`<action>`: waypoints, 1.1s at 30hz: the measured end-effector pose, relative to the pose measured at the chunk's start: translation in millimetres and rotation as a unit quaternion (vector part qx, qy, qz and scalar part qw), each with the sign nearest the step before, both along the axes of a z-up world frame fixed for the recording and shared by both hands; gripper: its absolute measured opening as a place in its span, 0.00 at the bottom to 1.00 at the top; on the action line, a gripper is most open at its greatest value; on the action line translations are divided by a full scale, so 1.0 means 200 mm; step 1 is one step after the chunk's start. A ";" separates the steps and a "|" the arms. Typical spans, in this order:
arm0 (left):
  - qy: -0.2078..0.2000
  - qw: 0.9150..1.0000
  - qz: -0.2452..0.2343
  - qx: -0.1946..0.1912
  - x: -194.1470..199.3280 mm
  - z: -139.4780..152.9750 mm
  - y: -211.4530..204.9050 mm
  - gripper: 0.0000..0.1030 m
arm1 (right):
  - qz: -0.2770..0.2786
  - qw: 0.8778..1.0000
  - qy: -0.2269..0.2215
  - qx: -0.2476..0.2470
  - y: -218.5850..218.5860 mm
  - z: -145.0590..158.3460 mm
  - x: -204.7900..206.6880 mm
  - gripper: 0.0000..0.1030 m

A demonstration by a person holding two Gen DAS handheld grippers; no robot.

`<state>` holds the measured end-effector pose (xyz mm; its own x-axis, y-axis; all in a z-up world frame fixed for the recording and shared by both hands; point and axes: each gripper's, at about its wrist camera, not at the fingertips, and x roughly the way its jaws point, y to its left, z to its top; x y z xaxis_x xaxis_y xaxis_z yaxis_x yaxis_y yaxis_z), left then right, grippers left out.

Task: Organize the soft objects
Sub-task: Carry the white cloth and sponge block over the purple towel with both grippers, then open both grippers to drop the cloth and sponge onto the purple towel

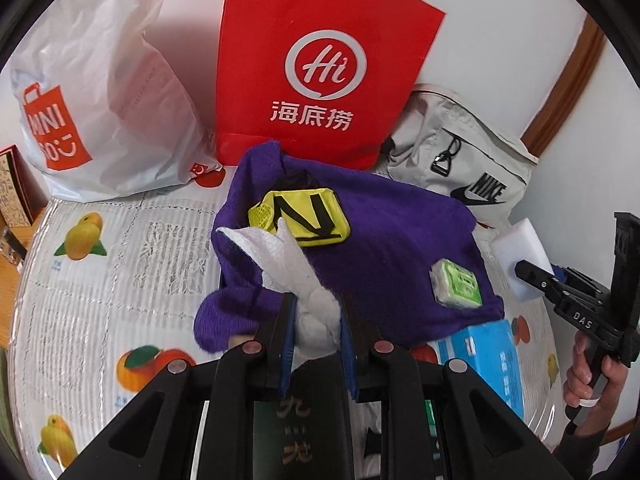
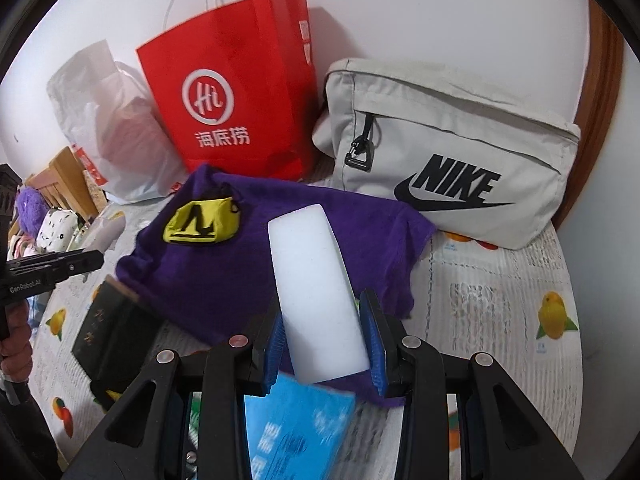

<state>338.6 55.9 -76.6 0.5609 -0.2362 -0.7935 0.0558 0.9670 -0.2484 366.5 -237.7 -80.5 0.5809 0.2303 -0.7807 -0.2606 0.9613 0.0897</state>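
A purple cloth [image 1: 380, 248] lies spread on the table, with a yellow and black pouch [image 1: 308, 216] and a small green and white packet [image 1: 456, 284] on it. My left gripper [image 1: 316, 312] is shut on a crumpled white cloth [image 1: 288, 260] that sticks out over the purple one. In the right wrist view my right gripper [image 2: 322, 320] is shut on a white sponge block [image 2: 316, 292], held above the purple cloth [image 2: 240, 272]. The same block [image 1: 518, 256] shows at the right edge of the left wrist view, and the pouch [image 2: 200, 222] at the left of the right wrist view.
A red paper bag [image 1: 320, 64], a white plastic bag [image 1: 100, 92] and a grey Nike bag [image 2: 452, 152] stand against the wall at the back. A blue packet [image 2: 296, 428] and a dark box [image 2: 108, 332] lie near the front. A fruit-print tablecloth [image 1: 120, 260] covers the table.
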 end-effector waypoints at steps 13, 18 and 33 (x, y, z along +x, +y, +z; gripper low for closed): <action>0.043 0.999 0.002 -0.015 0.28 -0.15 0.02 0.19 | 0.004 0.999 0.037 -0.019 0.04 -0.21 0.34 0.35; 0.071 0.997 -0.003 -0.013 0.35 -0.24 -0.01 0.19 | 0.004 0.998 0.052 -0.020 0.03 -0.28 0.39 0.35; 0.095 0.995 -0.004 0.008 0.36 -0.32 -0.05 0.55 | 0.014 0.997 0.072 -0.014 0.03 -0.35 0.46 0.54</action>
<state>410.9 46.5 -140.9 0.3983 -0.2267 -0.8888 0.0168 0.9706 -0.2401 457.8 -231.3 -150.1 0.4559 0.2209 -0.8622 -0.2728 0.9568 0.1008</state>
